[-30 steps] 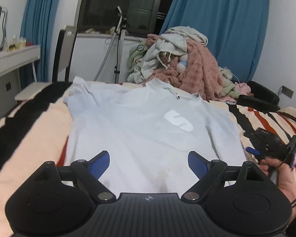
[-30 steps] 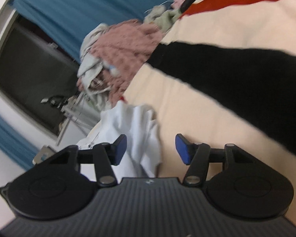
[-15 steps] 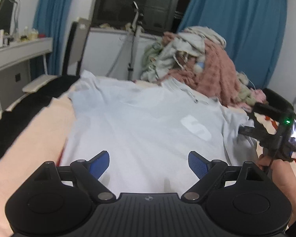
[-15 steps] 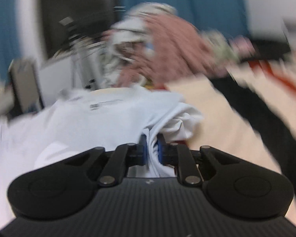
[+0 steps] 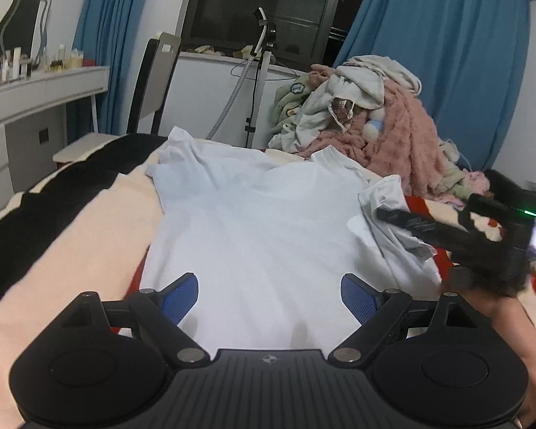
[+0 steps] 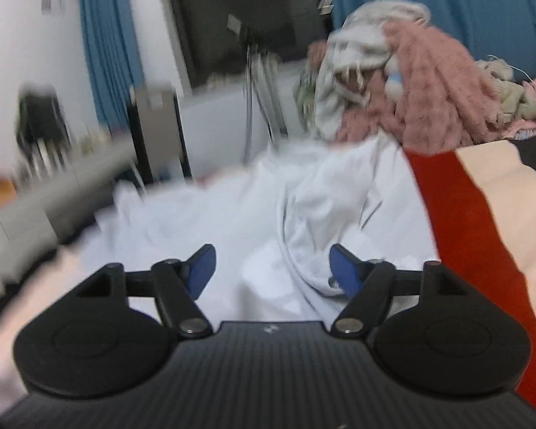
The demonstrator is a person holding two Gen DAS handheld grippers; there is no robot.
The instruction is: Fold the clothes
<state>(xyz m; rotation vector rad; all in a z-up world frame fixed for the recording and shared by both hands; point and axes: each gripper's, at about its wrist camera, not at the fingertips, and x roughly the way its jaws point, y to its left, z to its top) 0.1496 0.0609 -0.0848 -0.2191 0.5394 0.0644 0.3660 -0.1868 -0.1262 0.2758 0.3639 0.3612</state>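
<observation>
A pale blue T-shirt (image 5: pixel 253 228) lies spread on the striped bed, collar at the far end. Its right sleeve (image 5: pixel 386 214) is folded inward and bunched over the body. My left gripper (image 5: pixel 269 293) is open and empty, low over the shirt's hem. My right gripper (image 6: pixel 271 266) is open, its blue pads on either side of the bunched sleeve fabric (image 6: pixel 303 221); that view is blurred. The right gripper also shows in the left wrist view (image 5: pixel 393 216), beside the folded sleeve.
A striped blanket (image 5: pixel 71 236) in cream, black and red covers the bed. A heap of pink and grey laundry (image 5: pixel 368 114) sits at the far end. A chair (image 5: pixel 153 82), a garment steamer stand (image 5: pixel 261 82) and a dresser (image 5: pixel 28 107) stand beyond the bed.
The right gripper closed on the right sleeve, carried it inward over the shirt, then opened and let it go. The left gripper stayed open over the hem, drifting slightly.
</observation>
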